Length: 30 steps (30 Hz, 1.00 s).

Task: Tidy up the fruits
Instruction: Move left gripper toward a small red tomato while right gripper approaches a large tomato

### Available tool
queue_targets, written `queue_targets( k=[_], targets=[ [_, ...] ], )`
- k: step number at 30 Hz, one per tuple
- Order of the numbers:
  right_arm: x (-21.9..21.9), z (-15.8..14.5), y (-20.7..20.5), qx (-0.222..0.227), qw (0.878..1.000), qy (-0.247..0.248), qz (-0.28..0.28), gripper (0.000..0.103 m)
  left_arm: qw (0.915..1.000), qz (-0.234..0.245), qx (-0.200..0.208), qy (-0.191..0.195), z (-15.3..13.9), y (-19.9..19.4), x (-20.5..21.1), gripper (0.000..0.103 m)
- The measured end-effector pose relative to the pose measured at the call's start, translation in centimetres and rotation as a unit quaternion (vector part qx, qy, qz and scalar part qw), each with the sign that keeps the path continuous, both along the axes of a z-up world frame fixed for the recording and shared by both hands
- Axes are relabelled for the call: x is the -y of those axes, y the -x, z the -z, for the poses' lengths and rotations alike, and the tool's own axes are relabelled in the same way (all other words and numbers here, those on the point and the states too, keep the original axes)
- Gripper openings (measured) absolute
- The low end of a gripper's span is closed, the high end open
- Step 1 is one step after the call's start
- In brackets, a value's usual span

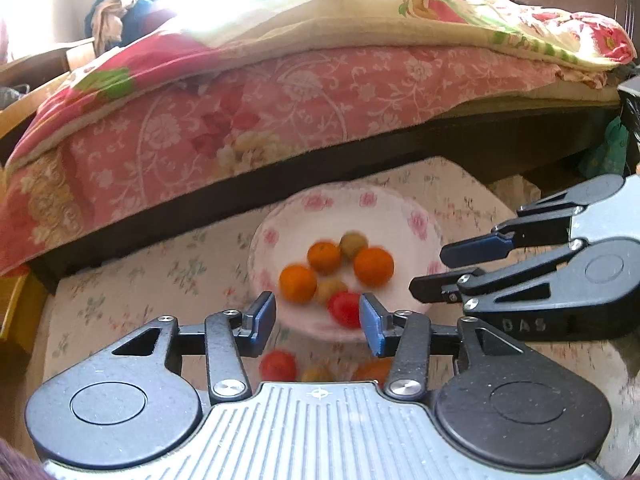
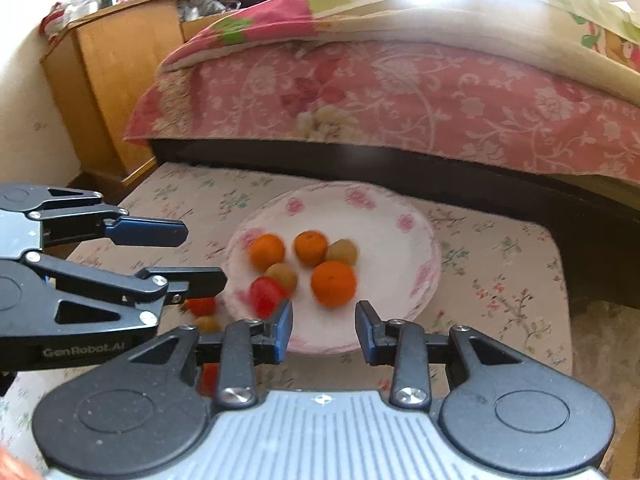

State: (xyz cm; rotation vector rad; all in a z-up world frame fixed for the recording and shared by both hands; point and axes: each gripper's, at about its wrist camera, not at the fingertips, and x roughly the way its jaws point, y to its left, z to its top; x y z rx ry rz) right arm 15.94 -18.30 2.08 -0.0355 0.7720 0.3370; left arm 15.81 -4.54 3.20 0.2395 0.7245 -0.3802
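A white floral plate (image 1: 404, 216) (image 2: 400, 232) sits on a small table with a flowered cloth. On it lie three oranges (image 1: 373, 266) (image 2: 333, 283), two brownish-green kiwis (image 1: 353, 243) (image 2: 341, 251) and a red tomato (image 1: 345, 308) (image 2: 266, 297). On the cloth before the plate lie another tomato (image 1: 278, 366) (image 2: 201, 305), a kiwi (image 1: 316, 374) (image 2: 208, 323) and an orange (image 1: 374, 370). My left gripper (image 1: 318, 322) (image 2: 202, 256) is open and empty above the plate's near rim. My right gripper (image 2: 323, 330) (image 1: 442, 270) is open and empty at the plate's right side.
A bed with a pink floral quilt (image 1: 240, 120) (image 2: 400, 92) and dark frame runs right behind the table. A wooden nightstand (image 2: 108, 80) stands at the left of the bed. The cloth-covered table (image 2: 500, 280) reaches to the right of the plate.
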Motion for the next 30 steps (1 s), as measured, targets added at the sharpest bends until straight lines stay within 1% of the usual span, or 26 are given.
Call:
queue_targets(
  k=[3, 6, 8, 10, 11, 13, 17, 20, 23, 26, 28, 30],
  targets=[
    [-0.6, 0.4, 0.8, -0.013, 1.000, -0.004, -0.016, 0.038, 0.9998, -0.007, -0.017, -0.001, 0.4, 1.3, -1.0, 0.056],
    [-1.4, 0.8, 1.5, -0.026, 0.999, -0.001, -0.034, 0.038, 0.9994, -0.002, -0.033, -0.006, 1.1, 2.3, -1.3, 0.056],
    [-1.9, 1.1, 1.9, -0.033, 0.998, -0.001, -0.046, 0.039, 0.9991, 0.012, -0.039, -0.009, 1.4, 2.9, -1.1, 0.056],
    [-2.3, 1.2, 2.1, -0.037, 0.998, -0.002, -0.056, 0.044, 0.9986, 0.031, -0.039, -0.016, 1.7, 3.4, -0.8, 0.055],
    [-2.5, 1.3, 2.2, -0.039, 0.997, -0.002, -0.060, 0.044, 0.9983, 0.038, -0.038, -0.020, 1.8, 3.8, -0.8, 0.057],
    [-2.7, 1.3, 2.2, -0.042, 0.997, -0.005, -0.063, 0.045, 0.9976, 0.050, -0.042, -0.025, 2.2, 4.2, -0.8, 0.058],
    [-2.9, 1.2, 2.0, -0.040, 0.997, -0.013, -0.063, 0.047, 0.9963, 0.058, -0.056, -0.029, 3.3, 4.7, -1.3, 0.058],
    [-3.3, 1.9, 1.3, -0.060, 0.996, -0.026, -0.063, 0.047, 0.9958, 0.059, -0.064, -0.030, 3.9, 4.8, -1.6, 0.058],
    [-4.0, 2.8, 1.0, -0.072, 0.995, -0.020, -0.064, 0.048, 0.9956, 0.061, -0.065, -0.029, 4.0, 5.0, -1.8, 0.058],
    [-4.4, 3.4, 0.6, -0.084, 0.994, -0.026, -0.063, 0.048, 0.9954, 0.061, -0.069, -0.028, 4.3, 4.9, -1.8, 0.058],
    [-4.4, 3.8, 0.3, -0.090, 0.994, -0.032, -0.057, 0.048, 0.9953, 0.060, -0.070, -0.028, 4.4, 4.9, -1.9, 0.058],
    [-4.1, 4.0, -0.1, -0.096, 0.993, -0.051, -0.051, 0.048, 0.9953, 0.060, -0.071, -0.027, 4.4, 5.0, -1.9, 0.058]
  ],
)
